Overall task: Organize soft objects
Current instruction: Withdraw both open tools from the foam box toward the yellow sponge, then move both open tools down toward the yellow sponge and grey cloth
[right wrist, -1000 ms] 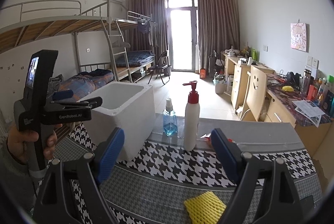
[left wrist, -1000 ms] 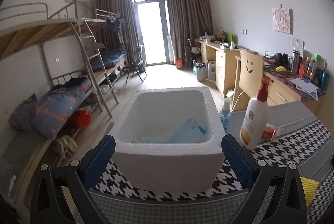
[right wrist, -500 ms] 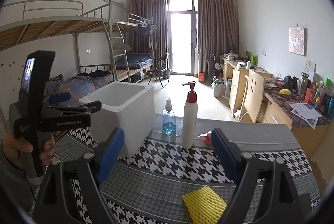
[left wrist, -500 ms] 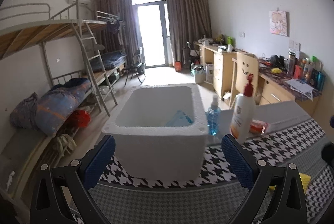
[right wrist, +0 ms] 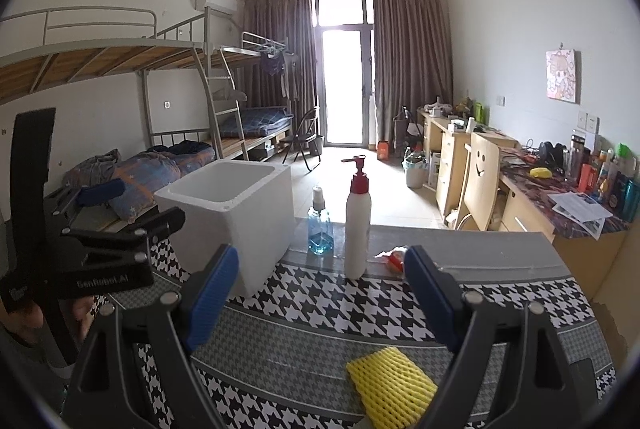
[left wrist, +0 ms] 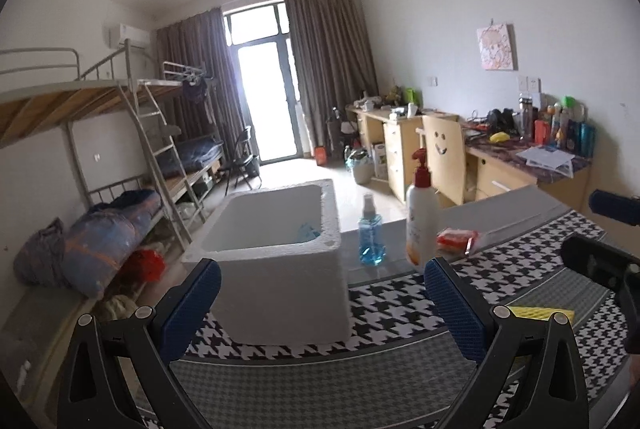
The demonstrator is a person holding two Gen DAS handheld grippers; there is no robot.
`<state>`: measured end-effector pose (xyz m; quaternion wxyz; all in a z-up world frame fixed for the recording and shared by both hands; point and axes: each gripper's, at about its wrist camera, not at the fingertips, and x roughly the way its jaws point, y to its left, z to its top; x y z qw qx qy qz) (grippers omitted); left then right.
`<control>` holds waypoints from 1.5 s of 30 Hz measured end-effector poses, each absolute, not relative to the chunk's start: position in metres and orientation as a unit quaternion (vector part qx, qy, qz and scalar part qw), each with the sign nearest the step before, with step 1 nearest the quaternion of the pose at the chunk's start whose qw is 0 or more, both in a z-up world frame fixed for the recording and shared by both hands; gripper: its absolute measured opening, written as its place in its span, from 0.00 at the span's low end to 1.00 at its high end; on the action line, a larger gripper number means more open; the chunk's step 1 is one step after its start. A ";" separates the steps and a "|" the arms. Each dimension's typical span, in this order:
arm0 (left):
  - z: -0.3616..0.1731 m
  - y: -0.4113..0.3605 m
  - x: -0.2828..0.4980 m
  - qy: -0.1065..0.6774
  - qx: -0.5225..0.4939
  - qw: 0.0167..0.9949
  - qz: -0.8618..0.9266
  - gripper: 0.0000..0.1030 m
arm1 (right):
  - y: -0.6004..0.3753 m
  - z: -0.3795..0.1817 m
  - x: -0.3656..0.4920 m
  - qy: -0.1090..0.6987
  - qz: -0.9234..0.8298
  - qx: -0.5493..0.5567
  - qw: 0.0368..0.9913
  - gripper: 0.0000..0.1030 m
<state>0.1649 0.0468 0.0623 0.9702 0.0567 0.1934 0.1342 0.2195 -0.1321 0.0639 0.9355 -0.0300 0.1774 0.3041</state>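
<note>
Left gripper is pulled back from foam box, jaws apart, empty; right gripper is held wide over yellow foam net, presumably for pickup.

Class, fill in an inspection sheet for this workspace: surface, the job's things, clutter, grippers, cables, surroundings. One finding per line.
Surface: table under a houndstooth cloth.
Job's things: yellow foam net flat on the cloth near the right gripper; white foam box open, something blue inside.
Clutter: pump bottle, blue spray bottle, red packet behind.
Grippers: left gripper open, empty; right gripper open, empty.
Cables: nothing seen on the table.
Surroundings: bunk beds, desks, chair, balcony door.
</note>
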 end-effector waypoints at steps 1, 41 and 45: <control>0.063 0.047 0.162 0.189 0.057 0.971 0.138 0.99 | -0.133 0.064 0.218 0.176 0.303 -0.031 0.936 0.85; 0.046 0.020 0.137 0.191 -0.020 0.978 0.075 0.99 | -0.166 0.053 0.194 0.169 0.283 -0.002 0.944 0.85; 0.042 0.017 0.136 0.194 -0.020 0.978 0.070 0.99 | -0.169 0.048 0.193 0.169 0.277 -0.002 0.946 0.87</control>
